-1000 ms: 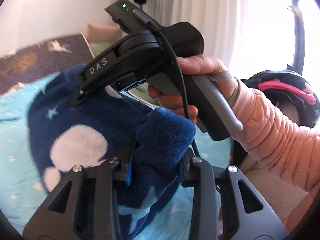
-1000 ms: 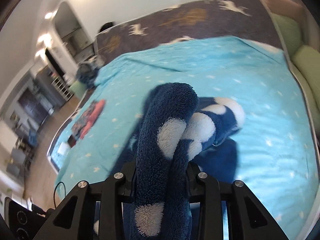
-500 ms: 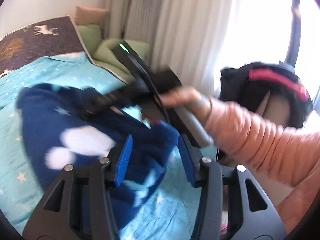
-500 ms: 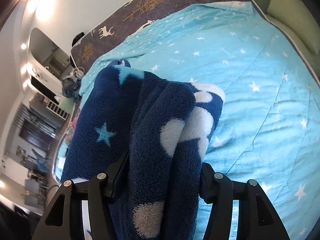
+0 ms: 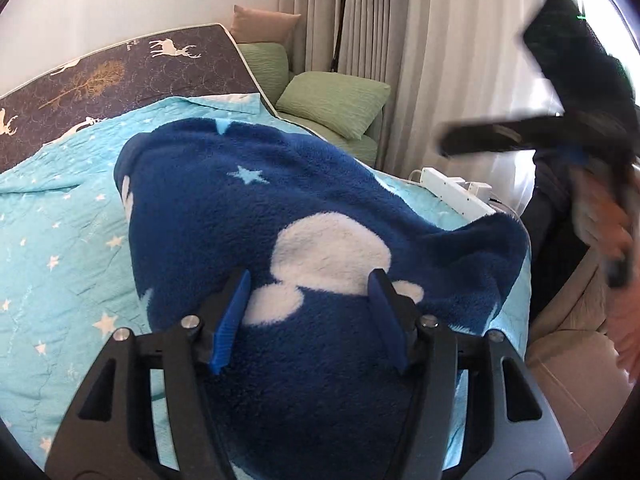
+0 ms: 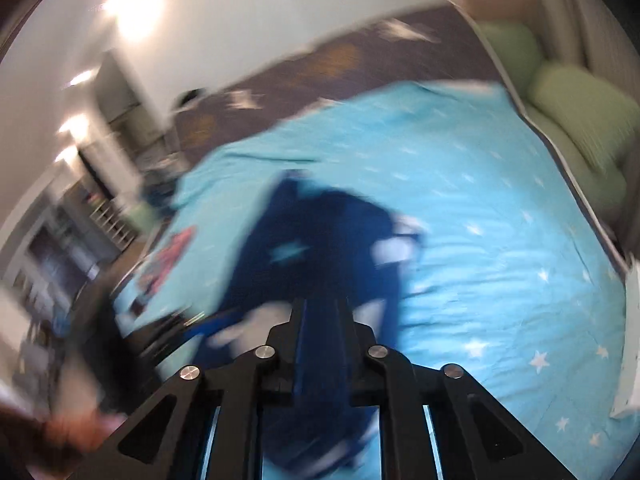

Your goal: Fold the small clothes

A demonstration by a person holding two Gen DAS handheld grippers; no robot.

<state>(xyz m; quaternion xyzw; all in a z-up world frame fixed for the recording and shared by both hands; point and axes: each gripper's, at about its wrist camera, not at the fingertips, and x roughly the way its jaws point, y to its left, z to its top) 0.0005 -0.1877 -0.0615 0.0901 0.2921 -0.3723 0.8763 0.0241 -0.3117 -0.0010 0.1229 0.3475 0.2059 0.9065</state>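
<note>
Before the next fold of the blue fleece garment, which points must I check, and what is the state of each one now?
1. Fleece garment lies on the blue bedspread: ok.
2. Left gripper released: ok; its jaws have just been opening, pads stand apart over the fleece, not pressing it.
3. Right gripper empty: ok; its jaws have just closed, nothing seen between them.
4. Right gripper away from the cloth: ok; it appears raised at the right in the left wrist view.
5. Garment folded flat and even: cannot tell; the right wrist view is blurred.
</note>
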